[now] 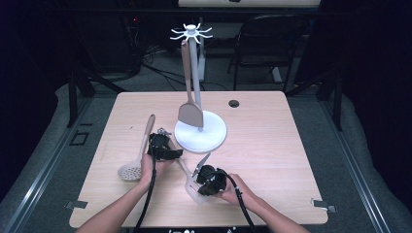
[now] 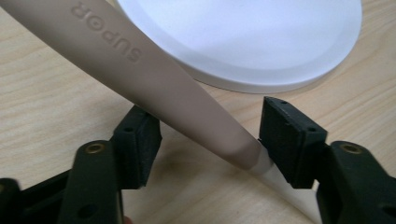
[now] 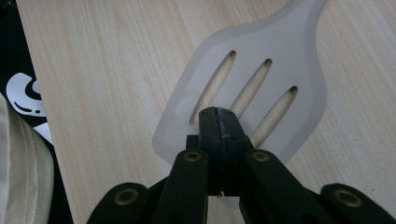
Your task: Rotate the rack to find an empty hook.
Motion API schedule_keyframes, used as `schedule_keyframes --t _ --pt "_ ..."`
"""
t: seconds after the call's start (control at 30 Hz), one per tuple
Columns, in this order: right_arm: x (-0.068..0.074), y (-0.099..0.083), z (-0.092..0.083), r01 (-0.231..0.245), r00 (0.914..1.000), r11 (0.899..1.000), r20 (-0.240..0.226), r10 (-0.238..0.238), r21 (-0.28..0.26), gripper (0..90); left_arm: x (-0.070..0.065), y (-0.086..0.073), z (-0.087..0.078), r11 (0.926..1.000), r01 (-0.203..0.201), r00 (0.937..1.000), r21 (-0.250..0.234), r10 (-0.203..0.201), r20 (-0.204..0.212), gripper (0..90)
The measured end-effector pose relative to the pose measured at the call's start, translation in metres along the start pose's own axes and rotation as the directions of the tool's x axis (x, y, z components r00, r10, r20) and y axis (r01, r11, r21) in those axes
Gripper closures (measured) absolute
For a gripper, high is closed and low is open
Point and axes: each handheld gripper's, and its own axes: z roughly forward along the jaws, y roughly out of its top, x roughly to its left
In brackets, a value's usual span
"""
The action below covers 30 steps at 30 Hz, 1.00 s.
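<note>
1. High view: nearest the camera, at bottom centre, the right gripper is pinching the pale blade of a slotted spatula lying on the table. The spatula's long axis is running up-left toward the left gripper, beside the white base of the utensil stand. A skimmer is lying at left; a solid turner is hanging from the stand.
2. Left gripper view: the jaws are standing partly apart astride the spatula's taupe handle, which is crossing diagonally from upper left to lower right; the right pad appears to be touching it, the left pad not quite.
3. Right gripper view: the jaws are clamping together on the slotted blade's near edge, at frame centre.
</note>
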Motion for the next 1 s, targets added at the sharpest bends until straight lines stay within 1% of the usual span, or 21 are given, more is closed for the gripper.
schedule_keyframes --t 0.03,0.17,0.23,0.3,0.37,0.43,0.5,0.53,0.57,0.6,0.63,0.67,0.7,0.73,0.77,0.8,0.83,0.87,0.9,1.0 --pt "0.0 0.0 0.0 0.001 1.0 1.0 0.001 -0.001 0.001 90.0 0.0 0.0 0.0 1.0 0.007 1.0 -0.002 -0.007 -0.001 40.5" --pt "0.001 0.0 0.0 0.0 1.0 1.0 0.006 0.0 0.0 90.0 0.001 -0.001 -0.002 0.9992 0.035 0.9991 -0.017 -0.034 0.026 44.1" --pt "0.0 0.0 0.0 0.0 1.0 1.0 0.001 0.0 0.001 90.0 0.002 -0.001 -0.004 0.9991 0.038 0.9983 -0.02 -0.037 0.045 46.1" --pt "0.0 0.0 0.0 -0.004 1.0 1.0 -0.003 0.004 -0.003 90.0 0.002 -0.001 -0.007 0.998 0.044 0.9972 -0.045 -0.041 0.062 47.8" --pt "0.0 0.0 0.0 -0.006 0.9999 1.0 -0.013 0.006 -0.01 90.0 0.002 -0.001 -0.01 0.9973 0.043 0.996 -0.059 -0.038 0.081 49.7" --pt "-0.001 0.0 -0.001 -0.004 0.9998 1.0 -0.018 0.003 -0.007 90.0 0.004 -0.002 -0.014 0.9954 0.055 0.9931 -0.078 -0.047 0.108 51.5" --pt "-0.001 -0.001 -0.001 -0.011 0.9997 1.0 -0.023 0.011 -0.019 89.8 0.005 -0.003 -0.017 0.9935 0.065 0.99 -0.094 -0.053 0.131 53.3" --pt "-0.002 0.0 -0.002 0.002 0.9999 1.0 -0.017 -0.002 -0.004 89.4 0.005 -0.003 -0.018 0.9919 0.072 0.988 -0.105 -0.057 0.143 54.1" --pt "-0.002 -0.001 -0.002 -0.009 0.9996 1.0 -0.029 0.008 -0.015 87.8 0.005 -0.003 -0.021 0.9906 0.072 0.9867 -0.116 -0.054 0.154 54.9" --pt "-0.003 -0.001 -0.004 -0.007 0.9991 1.0 -0.042 0.007 -0.001 82.9 0.005 -0.003 -0.022 0.9893 0.073 0.9857 -0.126 -0.052 0.16 55.8" --pt "-0.003 -0.001 -0.003 -0.018 0.9982 1.0 -0.058 0.018 -0.015 81.6 0.005 -0.003 -0.024 0.9887 0.072 0.9844 -0.131 -0.049 0.169 56.3" --pt "-0.002 -0.001 -0.003 -0.02 0.9981 1.0 -0.059 0.019 -0.018 81.2 0.004 -0.003 -0.026 0.9873 0.068 0.9833 -0.143 -0.043 0.177 56.7" --pt "-0.001 0.0 -0.004 -0.007 0.9989 1.0 -0.046 0.006 -0.015 79.9 0.004 -0.003 -0.028 0.9867 0.065 0.9825 -0.149 -0.037 0.182 57.2" --pt "0.0 0.0 -0.004 -0.012 0.9991 1.0 -0.042 0.011 -0.021 78.0 0.003 -0.003 -0.029 0.9852 0.066 0.9821 -0.158 -0.036 0.185 57.7" --pt "0.0 0.0 -0.005 -0.007 0.9994 1.0 -0.033 0.006 -0.027 75.1 0.003 -0.003 -0.031 0.9836 0.064 0.9813 -0.169 -0.031 0.19 58.2" --pt "0.0 0.001 -0.007 0.001 0.9999 1.0 -0.011 -0.001 -0.025 72.8 0.002 -0.003 -0.032 0.9828 0.066 0.9805 -0.172 -0.032 0.194 58.8" --pt "0.001 0.001 -0.007 -0.012 0.9999 0.999 -0.013 0.012 -0.042 71.8 0.002 -0.003 -0.034 0.9812 0.065 0.9801 -0.182 -0.029 0.196 59.2" --pt "-0.001 0.001 -0.008 -0.016 0.9999 0.999 0.002 0.016 -0.05 70.5 0.001 -0.004 -0.036 0.9809 0.063 0.9798 -0.184 -0.026 0.198 59.8" --pt "-0.002 0.001 -0.009 -0.022 0.9997 0.998 0.008 0.022 -0.058 68.9 0.0 -0.004 -0.038 0.9787 0.064 0.9787 -0.195 -0.023 0.204 60.2" --pt "-0.006 0.0 -0.014 -0.052 0.9982 0.994 0.025 0.055 -0.092 64.6 -0.001 -0.004 -0.042 0.9751 0.063 0.9767 -0.213 -0.016 0.214 61.4"
